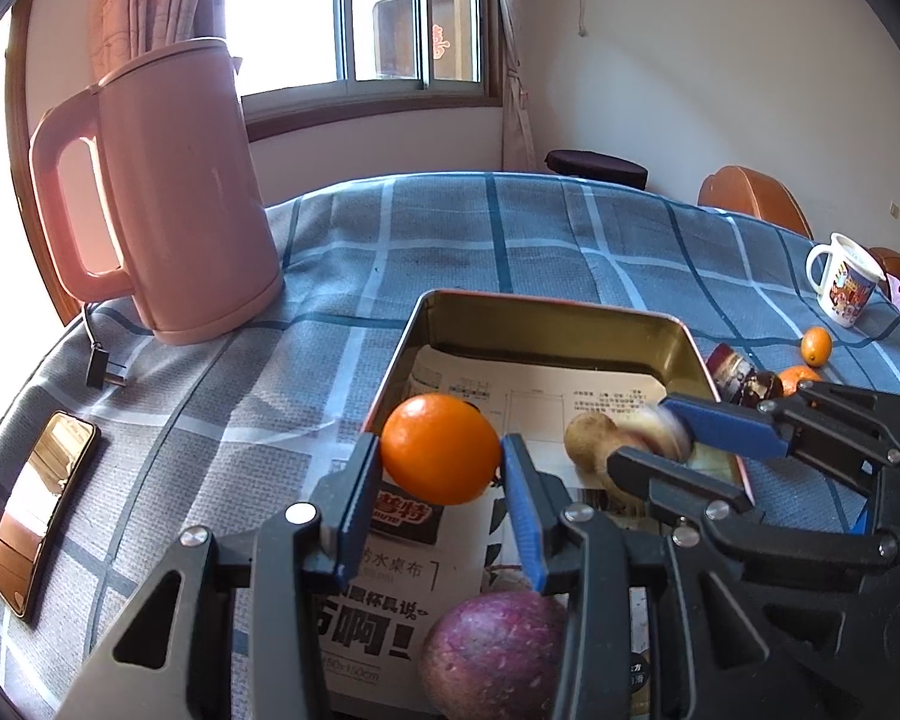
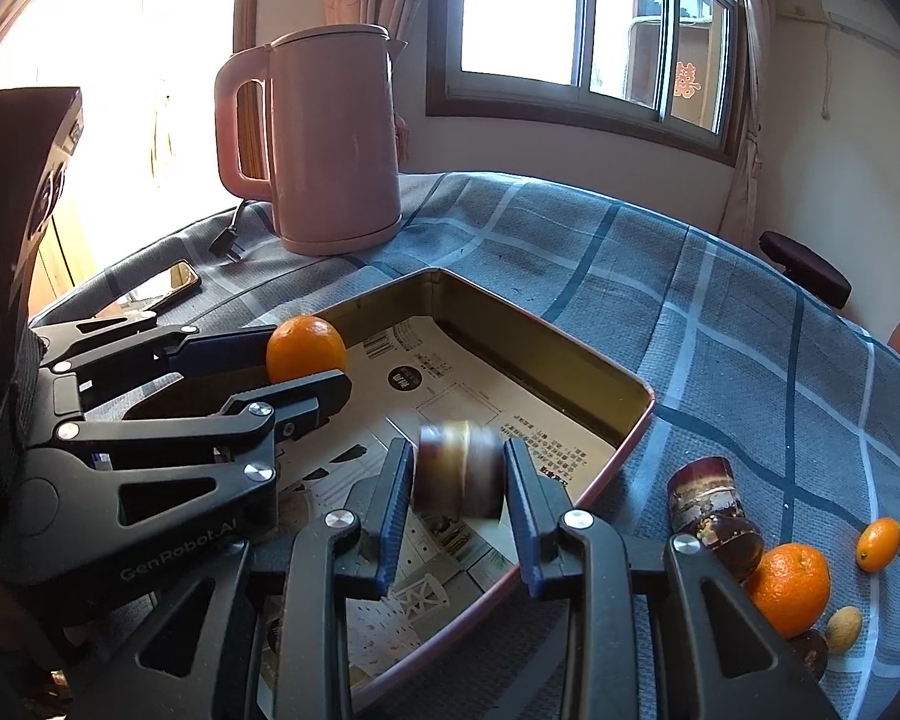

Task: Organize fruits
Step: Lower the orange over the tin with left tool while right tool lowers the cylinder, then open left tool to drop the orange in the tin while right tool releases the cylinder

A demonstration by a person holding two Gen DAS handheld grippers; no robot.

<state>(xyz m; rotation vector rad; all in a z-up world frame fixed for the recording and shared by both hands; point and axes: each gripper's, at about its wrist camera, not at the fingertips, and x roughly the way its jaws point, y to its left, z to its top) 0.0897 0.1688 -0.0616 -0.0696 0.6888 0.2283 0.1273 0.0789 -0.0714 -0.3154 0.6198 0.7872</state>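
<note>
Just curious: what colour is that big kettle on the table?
Pale pink, kettle; clearest in the right wrist view.

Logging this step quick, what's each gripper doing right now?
Left gripper: closed on the round orange fruit.
Right gripper: closed on a blurred dark-brown banded piece.

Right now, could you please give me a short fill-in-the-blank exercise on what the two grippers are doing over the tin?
1. The left gripper holds an ____ between its fingers.
2. The tin tray is lined with printed ____.
3. The kettle behind the tray is ____ in colour.
4. The right gripper is shut on a blurred, dark ____ piece of fruit.

Missing words: orange; paper; pink; brown
</note>
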